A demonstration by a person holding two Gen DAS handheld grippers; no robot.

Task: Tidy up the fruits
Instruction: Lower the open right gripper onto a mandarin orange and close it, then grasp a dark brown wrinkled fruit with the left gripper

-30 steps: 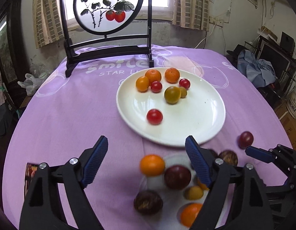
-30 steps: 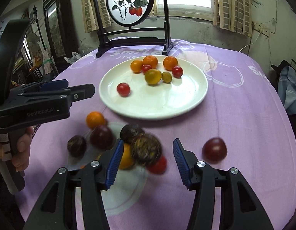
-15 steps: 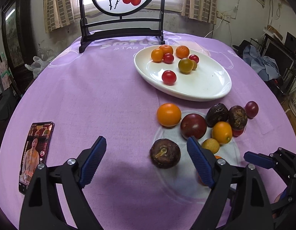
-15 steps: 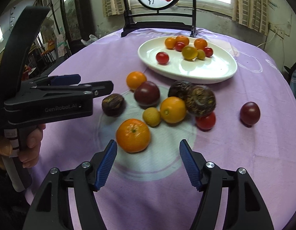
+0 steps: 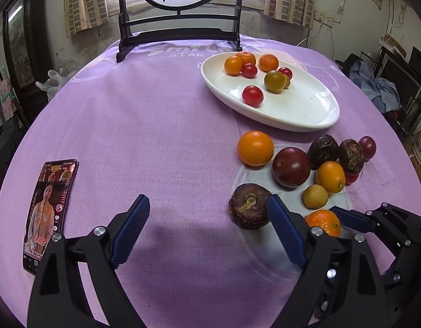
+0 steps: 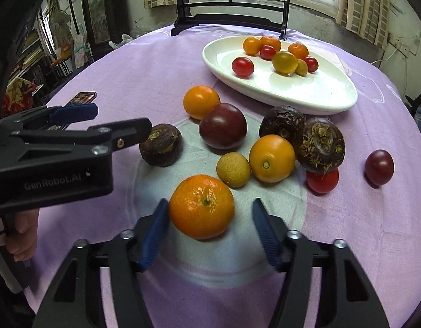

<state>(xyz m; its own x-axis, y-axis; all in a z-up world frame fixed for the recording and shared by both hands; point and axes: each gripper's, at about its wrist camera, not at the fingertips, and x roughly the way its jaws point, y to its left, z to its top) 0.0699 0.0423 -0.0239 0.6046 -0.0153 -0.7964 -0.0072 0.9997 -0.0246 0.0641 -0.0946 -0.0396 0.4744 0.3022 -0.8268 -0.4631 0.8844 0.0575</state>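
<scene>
Both grippers spread wide over loose fruit on the purple cloth.

Right gripper [image 6: 207, 229] gaping, with the mandarin [image 6: 201, 206] between the jaws, touching the left pad [image 6: 156, 231], clear of the right. Left gripper [image 5: 207, 231] likewise apart and holding nothing, a brown water chestnut [image 5: 248, 206] just inside its right jaw. Further ahead of both: an orange tomato [image 6: 201, 101], a dark plum [image 6: 223, 125], a longan [image 6: 233, 169]. Beyond these, a white plate [image 6: 319, 93] carrying small tomatoes and oranges.
</scene>
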